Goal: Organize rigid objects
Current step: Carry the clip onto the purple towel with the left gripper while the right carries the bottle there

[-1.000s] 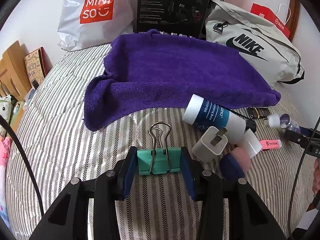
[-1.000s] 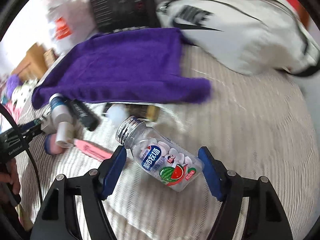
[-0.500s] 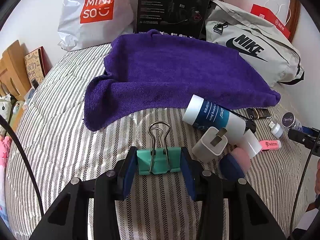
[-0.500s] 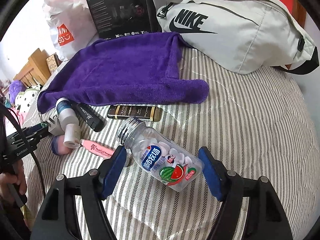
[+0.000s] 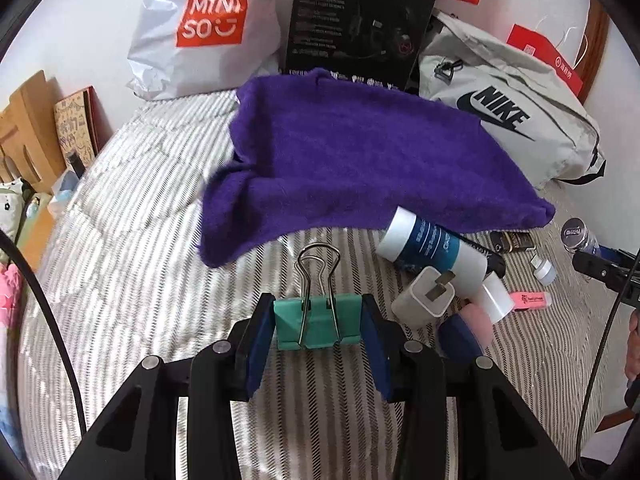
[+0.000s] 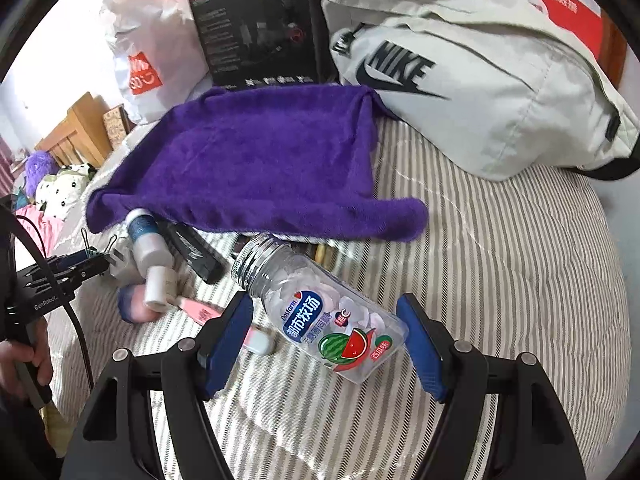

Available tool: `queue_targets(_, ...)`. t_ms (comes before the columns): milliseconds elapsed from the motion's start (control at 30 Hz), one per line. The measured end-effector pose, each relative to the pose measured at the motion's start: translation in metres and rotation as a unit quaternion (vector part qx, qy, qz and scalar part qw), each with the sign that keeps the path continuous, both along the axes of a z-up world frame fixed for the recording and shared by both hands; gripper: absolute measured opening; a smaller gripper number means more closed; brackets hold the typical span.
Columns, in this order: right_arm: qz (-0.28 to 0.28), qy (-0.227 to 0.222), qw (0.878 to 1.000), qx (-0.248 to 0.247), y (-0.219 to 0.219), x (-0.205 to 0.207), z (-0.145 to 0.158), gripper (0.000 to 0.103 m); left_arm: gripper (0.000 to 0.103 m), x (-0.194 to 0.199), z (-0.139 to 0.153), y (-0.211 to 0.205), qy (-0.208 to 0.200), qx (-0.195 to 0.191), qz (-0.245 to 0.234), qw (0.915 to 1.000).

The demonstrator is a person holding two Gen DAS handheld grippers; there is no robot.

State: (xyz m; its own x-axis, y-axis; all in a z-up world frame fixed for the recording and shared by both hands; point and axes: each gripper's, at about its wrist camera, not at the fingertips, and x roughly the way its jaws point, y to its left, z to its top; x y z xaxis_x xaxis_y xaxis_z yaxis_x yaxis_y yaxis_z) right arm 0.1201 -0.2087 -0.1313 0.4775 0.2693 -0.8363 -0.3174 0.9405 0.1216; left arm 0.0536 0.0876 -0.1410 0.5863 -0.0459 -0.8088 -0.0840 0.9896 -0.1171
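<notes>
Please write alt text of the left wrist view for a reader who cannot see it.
The left gripper is shut on a green binder clip above a striped bed cover. Ahead lies a purple towel; to the right are a white tube and a white charger plug.

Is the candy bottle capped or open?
Open: the bottle in the right claw shows bare neck threads; a white cap lies beside it.

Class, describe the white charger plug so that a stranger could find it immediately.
Start at the purple towel on the striped bed. Below its near edge lies a blue-and-white tube; the charger leans against it. It alone is a white cube with two metal prongs.
</notes>
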Motion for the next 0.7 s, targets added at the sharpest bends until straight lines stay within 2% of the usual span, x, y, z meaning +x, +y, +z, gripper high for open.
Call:
queue_targets(400, 0.032, -0.024, 0.999, 0.013, 0.02, 0.006, 0.019, 0.073, 0.04, -0.008, 0.035, 0.01, -0.027, 0.01, 0.012, 0.9995)
queue_targets(700, 0.044, -0.031, 0.998, 0.011, 0.029, 0.027, 0.025, 0.073, 0.04, 0.018, 0.059, 0.01, -0.049, 0.009, 0.009, 0.9987)
